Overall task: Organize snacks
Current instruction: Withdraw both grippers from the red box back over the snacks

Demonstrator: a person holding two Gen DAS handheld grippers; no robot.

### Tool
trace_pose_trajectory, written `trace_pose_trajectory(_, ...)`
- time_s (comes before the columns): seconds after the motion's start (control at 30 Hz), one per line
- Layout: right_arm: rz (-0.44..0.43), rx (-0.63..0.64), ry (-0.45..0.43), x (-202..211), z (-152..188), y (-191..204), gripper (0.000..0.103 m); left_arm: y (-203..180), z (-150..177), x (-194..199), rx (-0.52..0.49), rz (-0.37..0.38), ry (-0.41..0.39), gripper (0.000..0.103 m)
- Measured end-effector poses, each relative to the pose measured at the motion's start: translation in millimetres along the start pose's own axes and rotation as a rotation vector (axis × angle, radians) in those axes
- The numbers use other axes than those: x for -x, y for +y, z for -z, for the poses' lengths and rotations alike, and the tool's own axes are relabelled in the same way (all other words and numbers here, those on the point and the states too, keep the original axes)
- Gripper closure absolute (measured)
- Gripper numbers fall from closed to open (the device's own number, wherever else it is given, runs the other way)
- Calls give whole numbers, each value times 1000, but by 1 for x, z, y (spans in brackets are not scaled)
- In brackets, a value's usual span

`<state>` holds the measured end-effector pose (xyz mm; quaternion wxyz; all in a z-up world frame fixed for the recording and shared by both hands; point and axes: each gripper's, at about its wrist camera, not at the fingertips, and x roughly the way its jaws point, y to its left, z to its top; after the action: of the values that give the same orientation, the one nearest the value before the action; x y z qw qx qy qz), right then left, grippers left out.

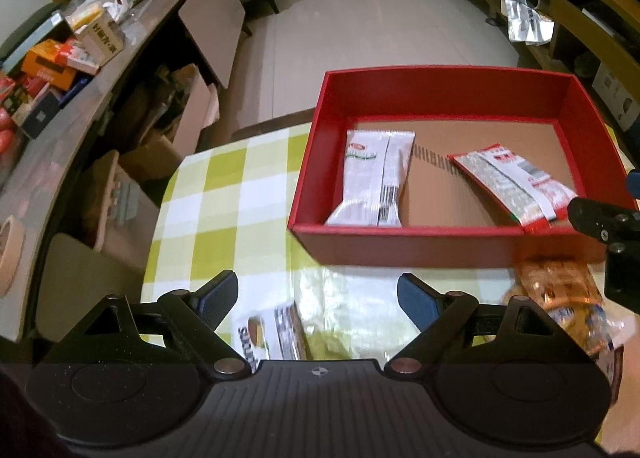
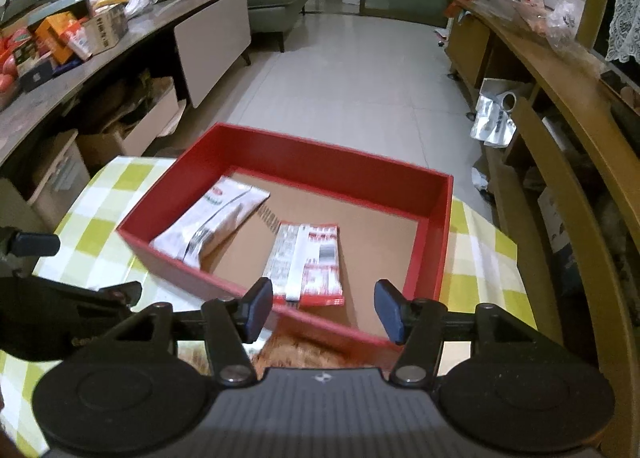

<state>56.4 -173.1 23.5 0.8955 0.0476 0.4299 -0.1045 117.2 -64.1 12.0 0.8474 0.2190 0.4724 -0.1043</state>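
Left tool (image 1: 318,298) sits low over the bench (image 1: 224,194), level with its checked cloth, fingers spread wide and gripping nothing. Between those fingers, lying flat on the cloth near the bench's near edge, is a white snack packet (image 1: 276,332) with dark lettering, partly hidden under the tool body.

Ahead sits the red box (image 1: 440,88) toward the bench's far edge, with its brown cardboard floor showing. Inside, a white packet (image 1: 372,178) lies along the box's left wall, and a red-and-white packet (image 1: 516,186) lies slanted toward the right side, apart from the first.

Right tool (image 2: 324,308) hovers just above the box's near wall, pointing forward and a little down into the box. Its blue pads (image 2: 258,308) stand well apart and hold nothing. The red-and-white packet (image 2: 306,262) lies on the box floor just beyond the fingertips; I can't tell whether the left pad touches it.

Below the right tool, outside the box on the near side, there's an orange clear-wrapped snack (image 1: 560,298), blurred in both views. From the left wrist view, the right tool's black frame (image 1: 600,218) pokes in at the right edge.
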Motion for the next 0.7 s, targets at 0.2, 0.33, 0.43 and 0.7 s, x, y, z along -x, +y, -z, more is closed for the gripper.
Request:
trace_pose_trajectory(0.2, -8, 27, 33, 8, 17, 4, 41, -2, 17, 8, -11, 4, 15, 12)
trace_pose_trajectory(0.33, -17, 31, 42, 14, 24, 7, 40, -5, 29, 12, -30, 2, 24, 12)
trace_pose_trajectory(0.43, -23, 41, 55, 18, 32, 10, 40, -4, 38, 16, -32, 3, 29, 12)
trace_pose_trajectory(0.7, -33, 72, 112, 24, 57, 18, 40, -6, 66, 24, -57, 2, 55, 12)
